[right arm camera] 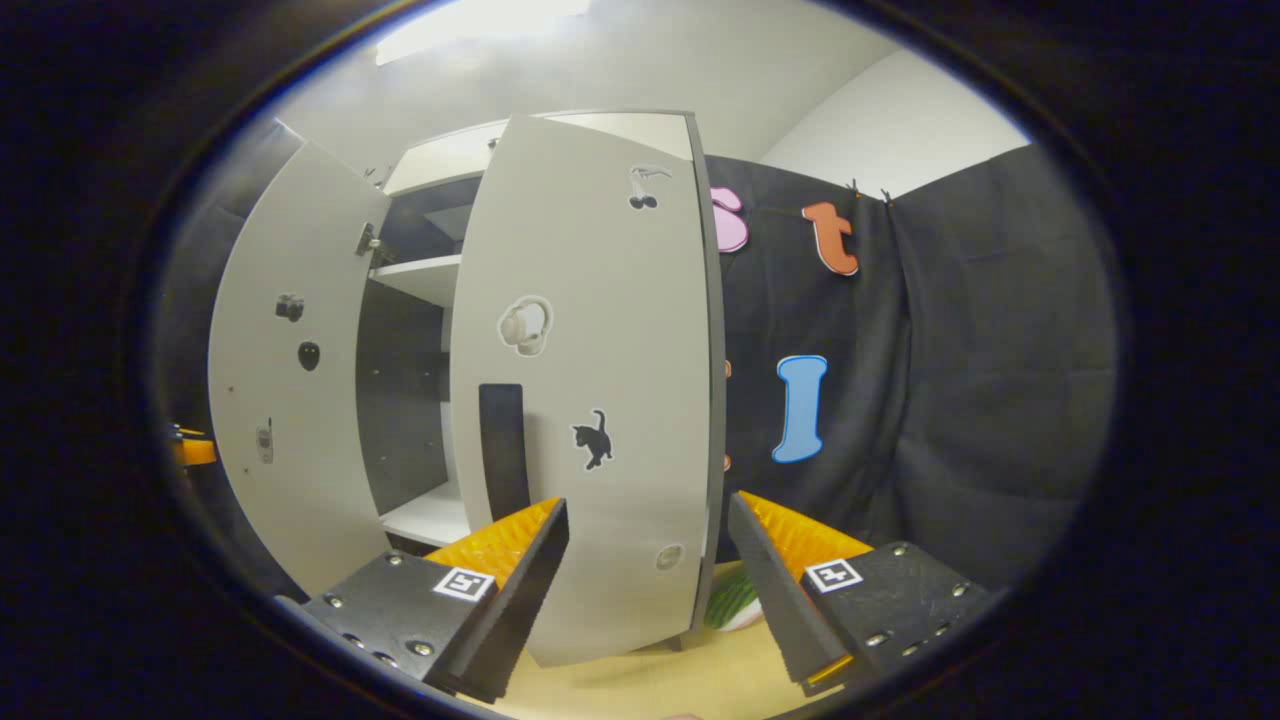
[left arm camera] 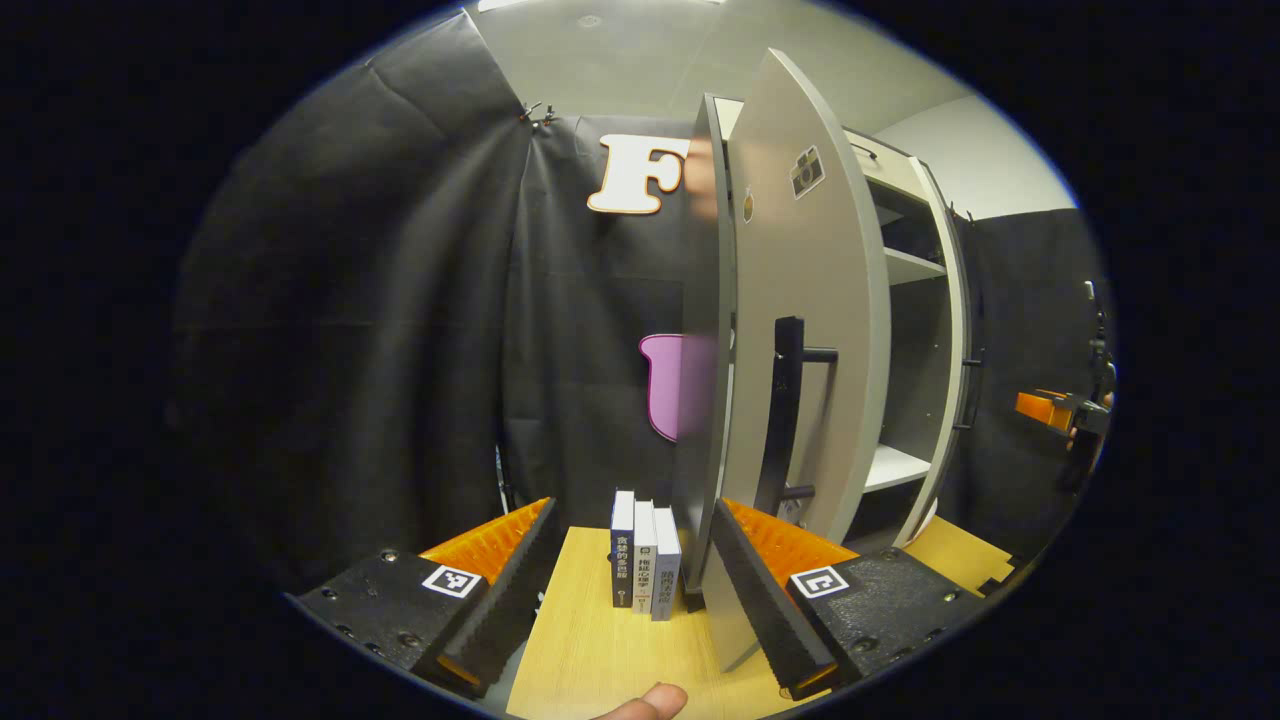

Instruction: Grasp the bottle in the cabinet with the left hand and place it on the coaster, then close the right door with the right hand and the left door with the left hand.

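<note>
In the left gripper view, the left gripper (left arm camera: 630,590) is held low over the pale wooden table (left arm camera: 590,650) with its fingers spread wide and nothing between them; a fingertip (left arm camera: 650,700) of the holding hand shows at the bottom edge. Just beyond the fingers, three upright books with dark and white spines (left arm camera: 645,565) stand on the table beside the foot of the grey left cabinet door (left arm camera: 800,330), which hangs about half open, its black bar handle (left arm camera: 785,420) facing the camera. The gripper seems lined up with the door's free edge, likely in readiness to push it shut. Behind it, white shelves (left arm camera: 905,268) look bare; I cannot find the bottle or coaster.

In the right gripper view, the right gripper (right arm camera: 650,590) is likewise open wide, its fingers straddling the lower edge of the grey sticker-covered right cabinet door (right arm camera: 590,400), apparently placed to swing it closed. A green-and-white rounded object (right arm camera: 735,605) lies on the table past the door's corner; too little shows to name it.
</note>
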The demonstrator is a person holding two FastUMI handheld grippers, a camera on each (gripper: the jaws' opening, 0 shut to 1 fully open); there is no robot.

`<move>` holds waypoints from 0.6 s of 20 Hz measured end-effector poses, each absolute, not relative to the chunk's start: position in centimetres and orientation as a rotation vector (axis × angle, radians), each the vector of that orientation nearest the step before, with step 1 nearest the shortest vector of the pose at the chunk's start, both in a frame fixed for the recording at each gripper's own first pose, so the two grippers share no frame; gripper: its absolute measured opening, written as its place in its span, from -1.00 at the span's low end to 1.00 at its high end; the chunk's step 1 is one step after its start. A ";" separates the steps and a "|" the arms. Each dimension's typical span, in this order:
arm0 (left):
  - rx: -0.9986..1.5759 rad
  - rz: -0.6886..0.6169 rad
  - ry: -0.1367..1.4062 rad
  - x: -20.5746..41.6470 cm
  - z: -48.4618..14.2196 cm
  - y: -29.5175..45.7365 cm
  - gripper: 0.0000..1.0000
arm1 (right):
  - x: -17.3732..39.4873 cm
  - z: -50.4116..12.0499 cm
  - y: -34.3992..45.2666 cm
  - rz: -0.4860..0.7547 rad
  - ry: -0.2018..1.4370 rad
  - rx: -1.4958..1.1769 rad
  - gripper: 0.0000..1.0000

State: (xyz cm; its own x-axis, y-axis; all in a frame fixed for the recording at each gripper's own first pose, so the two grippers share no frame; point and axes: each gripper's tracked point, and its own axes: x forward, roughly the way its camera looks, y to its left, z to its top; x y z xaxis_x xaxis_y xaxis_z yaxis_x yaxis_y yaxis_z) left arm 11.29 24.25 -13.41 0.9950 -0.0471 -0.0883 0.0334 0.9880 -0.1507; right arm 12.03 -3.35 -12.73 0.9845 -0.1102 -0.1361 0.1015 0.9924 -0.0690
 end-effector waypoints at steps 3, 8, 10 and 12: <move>-0.123 -0.087 0.097 13.2 -13.2 21.6 0.93 | 9.6 -12.2 -4.7 -0.116 0.133 -0.081 0.95; -0.151 -0.131 0.095 13.8 -12.6 17.8 0.78 | 5.4 -12.2 -6.9 -0.130 0.143 -0.085 0.94; -0.139 -0.123 0.114 13.8 -12.3 16.6 0.78 | 3.7 -12.3 -8.3 -0.147 0.158 -0.091 0.94; -0.110 -0.093 0.107 13.7 -11.8 15.8 0.78 | 2.2 -12.3 -9.5 -0.160 0.186 -0.085 0.95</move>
State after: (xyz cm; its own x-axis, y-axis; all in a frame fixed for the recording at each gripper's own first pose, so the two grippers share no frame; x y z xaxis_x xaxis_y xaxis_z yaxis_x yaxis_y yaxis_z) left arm 13.68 15.76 -11.83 0.9900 -0.0985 -0.1009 0.0869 0.9897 -0.1139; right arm 2.23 -9.54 -12.33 0.9700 -0.1663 -0.1774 0.1506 0.9836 -0.0989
